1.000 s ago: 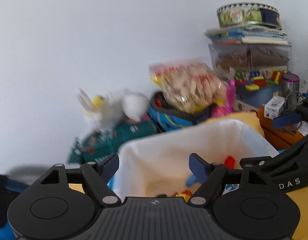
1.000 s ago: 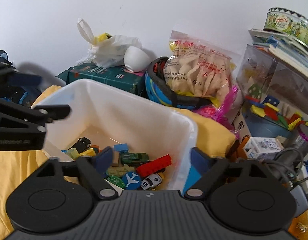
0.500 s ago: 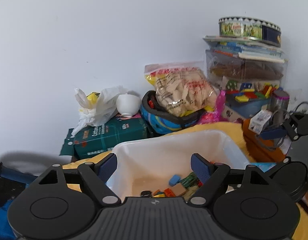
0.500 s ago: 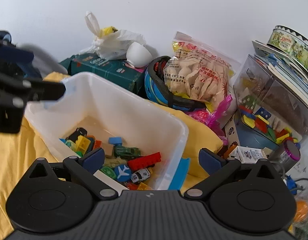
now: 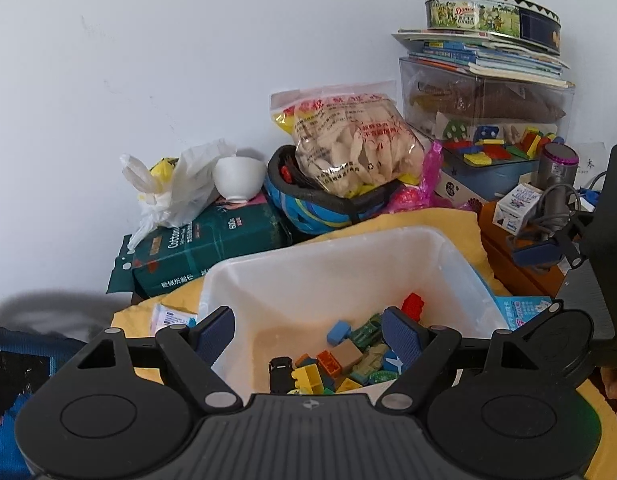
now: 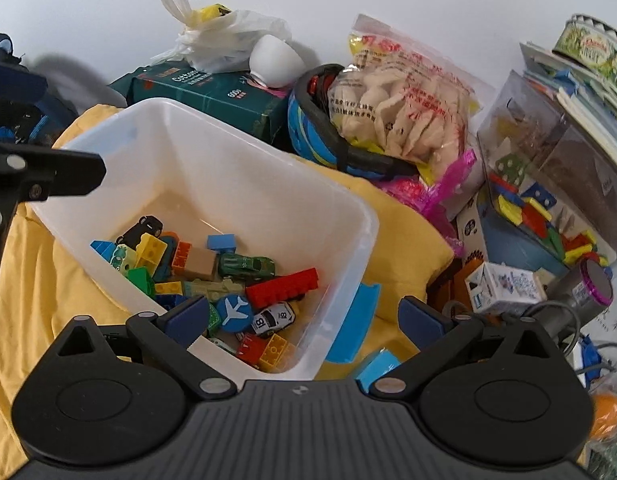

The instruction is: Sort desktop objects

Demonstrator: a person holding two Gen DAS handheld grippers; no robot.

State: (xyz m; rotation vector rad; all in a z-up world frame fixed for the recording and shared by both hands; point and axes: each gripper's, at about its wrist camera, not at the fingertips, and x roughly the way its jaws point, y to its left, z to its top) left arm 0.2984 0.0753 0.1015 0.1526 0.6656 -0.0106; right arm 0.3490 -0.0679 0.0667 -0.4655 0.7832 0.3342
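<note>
White plastic bin point(image 6: 340, 216): landmark, set on yellow cloth point(image 6: 404, 240); holds the sorted toys in a loose heap on its floor.

Contents, right wrist view: red brick point(image 6: 282, 287) near the middle; green toy car point(image 6: 246, 265) just behind it; white toy car numbered 18 point(image 6: 273, 318) just in front of it; blue disc with aeroplane point(image 6: 234, 314) beside the white car; yellow brick point(image 6: 150, 249) and black toy car point(image 6: 142, 226) toward the bin's far left side.

Right gripper point(image 6: 302, 316): jaws released, spread wide, nothing between the pads; tilted downward over the bin's near corner, left finger above the heap, right finger outside the wall over the cloth. Blue curved piece point(image 6: 354, 326) lies outside the bin against that corner, between the fingers.

Left gripper point(image 5: 308, 334): jaws released, empty; tilted downward at the bin's near wall, left finger outside the bin, right finger above the toys.

Behind the bin: green tissue pack point(image 6: 224, 100), white bowl point(image 6: 274, 60), blue helmet point(image 6: 312, 136) carrying a snack bag point(image 6: 404, 100).
</note>
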